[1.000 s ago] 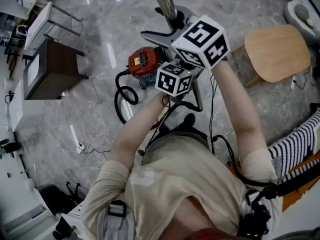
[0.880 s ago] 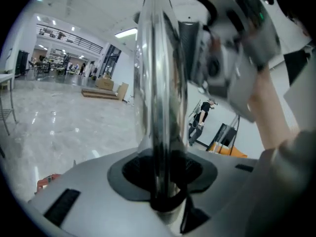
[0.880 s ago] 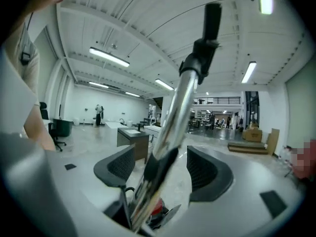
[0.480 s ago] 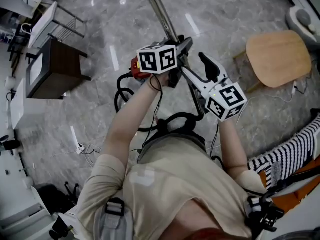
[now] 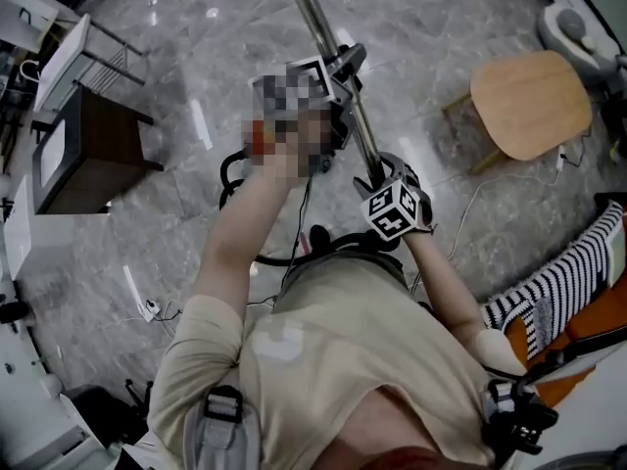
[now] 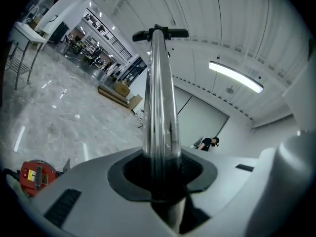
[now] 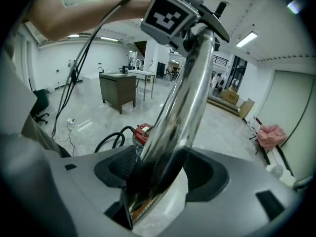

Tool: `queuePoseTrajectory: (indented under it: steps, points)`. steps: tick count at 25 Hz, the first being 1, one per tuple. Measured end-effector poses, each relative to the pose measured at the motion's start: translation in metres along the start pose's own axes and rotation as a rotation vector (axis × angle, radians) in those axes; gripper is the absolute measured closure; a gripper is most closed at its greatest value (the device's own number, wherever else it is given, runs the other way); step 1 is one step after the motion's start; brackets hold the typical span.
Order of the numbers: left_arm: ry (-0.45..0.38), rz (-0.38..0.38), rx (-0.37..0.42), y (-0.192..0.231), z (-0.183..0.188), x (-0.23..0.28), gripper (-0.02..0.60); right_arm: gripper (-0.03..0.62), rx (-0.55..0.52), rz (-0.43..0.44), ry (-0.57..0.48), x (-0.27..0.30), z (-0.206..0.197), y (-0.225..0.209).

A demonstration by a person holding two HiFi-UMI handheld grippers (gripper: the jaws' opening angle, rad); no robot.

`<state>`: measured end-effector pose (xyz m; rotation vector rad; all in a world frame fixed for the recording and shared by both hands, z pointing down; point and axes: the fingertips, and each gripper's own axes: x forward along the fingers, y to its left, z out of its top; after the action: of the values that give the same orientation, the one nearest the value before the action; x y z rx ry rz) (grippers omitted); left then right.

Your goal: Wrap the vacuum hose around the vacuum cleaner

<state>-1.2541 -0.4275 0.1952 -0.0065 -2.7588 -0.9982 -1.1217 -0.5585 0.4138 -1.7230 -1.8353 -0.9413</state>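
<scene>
Sliding down the metal wand (image 5: 320, 23), the right gripper (image 5: 380, 179) now sits well below the left gripper (image 5: 338, 91), whereas a second earlier the two were bunched together close above the vacuum cleaner (image 7: 144, 131). The left one has lifted and rolled, and the wand now stands more steeply. Each pair of jaws is partly closed with its pads pressed on the wand. In the left gripper view the tube rises straight out from between the jaws. In the right gripper view it leans away up toward the other gripper. Spreading the grips looks like a way to control the long wand before swinging it. The black hose (image 7: 109, 141) lies looped on the floor touching the red cleaner, far beyond the right jaws and to the left of the wand. No wrap is on the body yet.
</scene>
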Motion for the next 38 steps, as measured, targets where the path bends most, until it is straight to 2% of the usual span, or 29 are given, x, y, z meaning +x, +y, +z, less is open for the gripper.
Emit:
queuePoseTrajectory:
  steps: [1, 3, 6, 8, 10, 12, 14, 16, 19, 22, 26, 32, 38]
  points:
    - [0.005, -0.003, 0.003, 0.003, 0.002, -0.001, 0.440, 0.293, -0.009, -0.008, 0.021, 0.009, -0.003, -0.001]
    - [0.024, -0.015, 0.022, 0.004, 0.001, 0.001, 0.440, 0.372, -0.035, -0.020, 0.065, 0.023, -0.013, -0.012]
    - [0.040, -0.043, 0.036, 0.002, 0.002, -0.004, 0.440, 0.410, -0.085, -0.055, 0.125, 0.027, -0.025, -0.045]
    - [0.033, -0.059, 0.012, 0.004, 0.011, -0.012, 0.440, 0.432, -0.143, -0.101, 0.156, 0.020, -0.023, -0.077]
    - [0.006, -0.064, -0.047, 0.013, 0.026, -0.024, 0.442, 0.452, -0.215, -0.152, 0.177, 0.009, -0.010, -0.114]
    - [-0.069, -0.060, -0.143, 0.036, 0.042, -0.043, 0.442, 0.467, -0.306, -0.194, 0.179, 0.004, 0.017, -0.144]
    - [-0.168, -0.055, -0.257, 0.075, 0.052, -0.075, 0.442, 0.467, -0.419, -0.223, 0.168, 0.010, 0.050, -0.149]
    - [-0.248, -0.047, -0.362, 0.120, 0.054, -0.112, 0.442, 0.467, -0.528, -0.232, 0.159, 0.023, 0.081, -0.133]
    - [-0.327, -0.012, -0.474, 0.168, 0.052, -0.154, 0.442, 0.467, -0.640, -0.203, 0.155, 0.041, 0.113, -0.109]
    - [-0.367, 0.052, -0.541, 0.198, 0.044, -0.177, 0.442, 0.467, -0.687, -0.152, 0.164, 0.062, 0.123, -0.092]
    - [-0.412, 0.113, -0.585, 0.222, 0.037, -0.198, 0.442, 0.465, -0.724, -0.134, 0.136, 0.087, 0.135, -0.082]
    - [-0.502, 0.178, -0.635, 0.242, 0.041, -0.207, 0.442, 0.465, -0.811, -0.100, 0.061, 0.111, 0.161, -0.095]
    - [-0.538, 0.364, -0.730, 0.270, 0.024, -0.196, 0.442, 0.465, -0.803, 0.037, 0.045, 0.152, 0.153, -0.107]
